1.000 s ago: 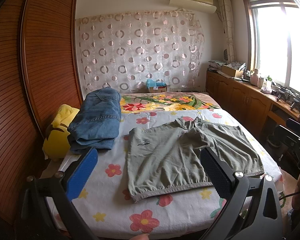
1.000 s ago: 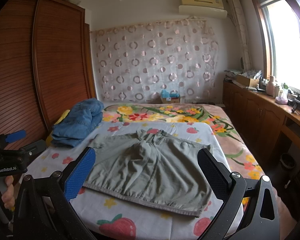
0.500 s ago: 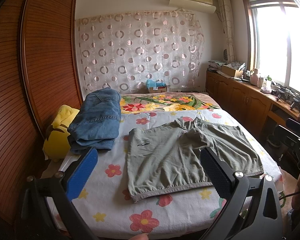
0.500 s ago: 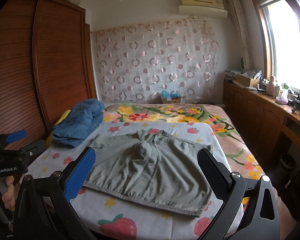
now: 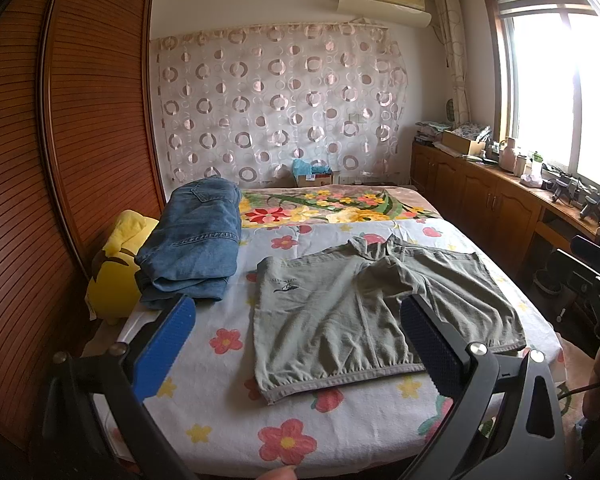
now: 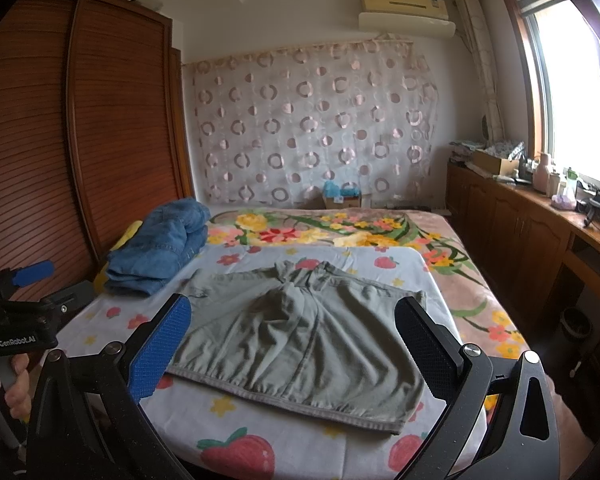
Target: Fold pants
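On the bed (image 5: 220,396), grey-green pants (image 5: 364,312) are lying spread flat beside folded jeans (image 5: 196,240). Both the left gripper (image 5: 296,344) and right gripper (image 6: 292,344) are hovering before the near edge, fingers released and grasping nothing.

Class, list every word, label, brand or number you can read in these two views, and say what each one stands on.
"GenRobot.AI": white lettering on the body of the left gripper, seen in the right wrist view.
Small dark print with a logo on the green pants, near their far left corner: too blurred to read.
Label on the cardboard box at the head of the bed: too small to read.
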The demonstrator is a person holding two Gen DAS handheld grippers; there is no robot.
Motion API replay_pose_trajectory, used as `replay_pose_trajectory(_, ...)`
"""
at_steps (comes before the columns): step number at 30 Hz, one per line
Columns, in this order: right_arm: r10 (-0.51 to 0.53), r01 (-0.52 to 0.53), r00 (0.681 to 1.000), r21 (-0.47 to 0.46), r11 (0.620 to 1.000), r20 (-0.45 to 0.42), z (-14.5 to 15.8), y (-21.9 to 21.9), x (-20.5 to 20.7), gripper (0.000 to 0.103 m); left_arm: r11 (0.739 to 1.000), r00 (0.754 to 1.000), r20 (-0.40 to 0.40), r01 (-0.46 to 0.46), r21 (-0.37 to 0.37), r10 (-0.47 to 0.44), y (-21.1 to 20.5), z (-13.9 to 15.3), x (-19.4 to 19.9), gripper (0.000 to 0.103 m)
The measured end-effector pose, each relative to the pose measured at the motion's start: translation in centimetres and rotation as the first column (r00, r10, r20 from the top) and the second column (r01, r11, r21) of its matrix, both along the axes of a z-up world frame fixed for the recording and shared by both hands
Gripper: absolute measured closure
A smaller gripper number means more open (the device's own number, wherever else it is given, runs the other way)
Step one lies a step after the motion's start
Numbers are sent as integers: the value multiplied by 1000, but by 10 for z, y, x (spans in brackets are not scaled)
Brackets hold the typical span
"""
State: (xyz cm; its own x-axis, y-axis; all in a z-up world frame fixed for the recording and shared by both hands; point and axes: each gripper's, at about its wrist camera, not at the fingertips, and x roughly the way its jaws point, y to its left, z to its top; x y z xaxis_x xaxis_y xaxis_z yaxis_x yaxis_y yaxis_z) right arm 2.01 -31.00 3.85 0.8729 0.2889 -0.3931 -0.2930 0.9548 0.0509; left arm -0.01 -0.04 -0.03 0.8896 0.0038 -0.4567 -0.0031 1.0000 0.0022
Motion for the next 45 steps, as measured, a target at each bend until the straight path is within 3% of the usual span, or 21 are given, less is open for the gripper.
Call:
replay_pose_trajectory(38,1,-1,1000,0,1000,5,4,-1,-2,0,1000,1000,3,2,2,-2,0,0,0,0)
replay_pose_trajectory(45,0,0,999,-7,1000,-33,-1,-4,12,0,1000,999,-53,11,0,-11,-2,-2,13,0)
